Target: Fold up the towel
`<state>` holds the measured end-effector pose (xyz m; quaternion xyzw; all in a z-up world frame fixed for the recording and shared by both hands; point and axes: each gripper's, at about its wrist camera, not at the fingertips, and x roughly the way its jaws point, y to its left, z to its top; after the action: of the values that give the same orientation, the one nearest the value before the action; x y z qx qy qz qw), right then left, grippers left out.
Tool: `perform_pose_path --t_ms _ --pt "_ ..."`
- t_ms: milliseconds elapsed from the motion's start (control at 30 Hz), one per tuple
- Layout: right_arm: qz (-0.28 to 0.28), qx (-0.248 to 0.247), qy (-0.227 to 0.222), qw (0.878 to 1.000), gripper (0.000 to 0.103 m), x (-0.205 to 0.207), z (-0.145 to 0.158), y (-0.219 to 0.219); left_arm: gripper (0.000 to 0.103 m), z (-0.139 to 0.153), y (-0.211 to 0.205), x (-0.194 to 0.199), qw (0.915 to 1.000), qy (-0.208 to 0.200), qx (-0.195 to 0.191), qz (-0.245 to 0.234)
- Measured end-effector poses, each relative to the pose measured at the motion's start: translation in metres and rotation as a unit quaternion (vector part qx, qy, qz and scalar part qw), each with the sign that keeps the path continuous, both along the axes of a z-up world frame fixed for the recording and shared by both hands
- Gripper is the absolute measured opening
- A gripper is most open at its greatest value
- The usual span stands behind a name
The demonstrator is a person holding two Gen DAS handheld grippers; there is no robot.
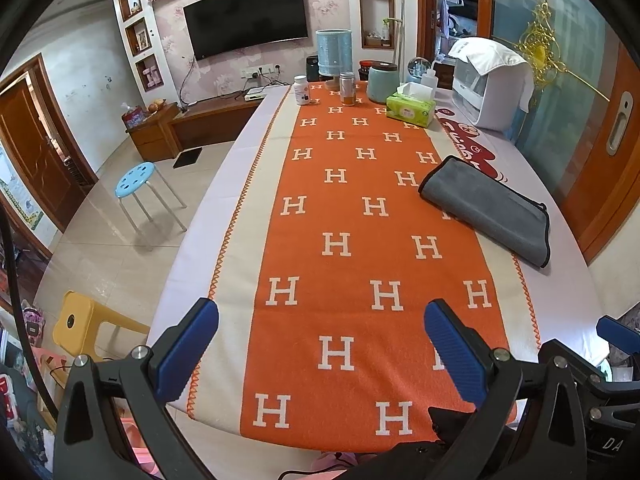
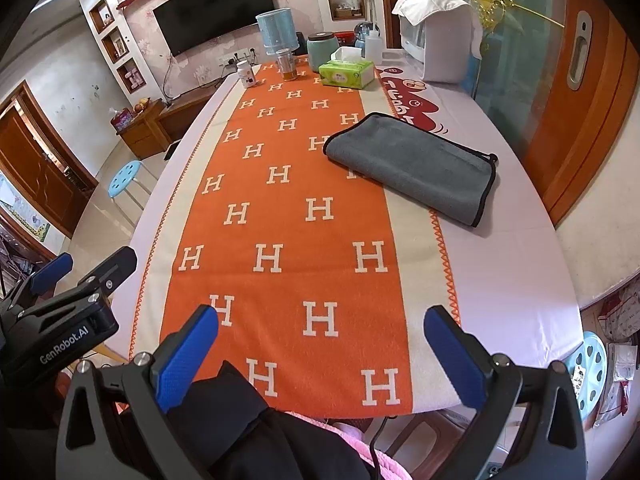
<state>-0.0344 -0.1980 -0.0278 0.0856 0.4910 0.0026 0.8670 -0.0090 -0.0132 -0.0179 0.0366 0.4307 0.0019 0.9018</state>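
Observation:
A grey towel with black edging [image 1: 486, 210] lies folded flat on the right side of the table; it also shows in the right wrist view [image 2: 412, 166]. My left gripper [image 1: 320, 344] is open and empty, held above the near end of the orange H-patterned runner [image 1: 340, 208], well short of the towel. My right gripper [image 2: 320, 350] is open and empty over the near table edge, the towel far ahead to its right. The left gripper also shows at the left edge of the right wrist view [image 2: 64, 280].
At the far end stand a blue cylinder [image 1: 334, 54], a pill bottle [image 1: 301, 90], a jar [image 1: 347, 89], a teal canister [image 1: 383, 83], a green tissue box [image 1: 411, 110] and a white appliance [image 1: 490, 84]. Stools [image 1: 136, 184] stand on the floor left.

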Motion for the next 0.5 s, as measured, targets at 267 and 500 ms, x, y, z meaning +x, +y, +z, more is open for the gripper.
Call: perform_pose_path --t_ms 267,500 --pt "-0.002 0.0 0.003 1.0 0.103 0.0 -0.0021 -0.0009 0.102 -0.0007 -0.0016 0.0 1.0 0.003 -0.001 -0.004" --pt "-0.004 -0.001 0.007 1.0 0.103 -0.002 -0.0036 -0.0008 0.102 -0.0007 -0.0008 0.0004 0.9999 0.007 -0.002 -0.007"
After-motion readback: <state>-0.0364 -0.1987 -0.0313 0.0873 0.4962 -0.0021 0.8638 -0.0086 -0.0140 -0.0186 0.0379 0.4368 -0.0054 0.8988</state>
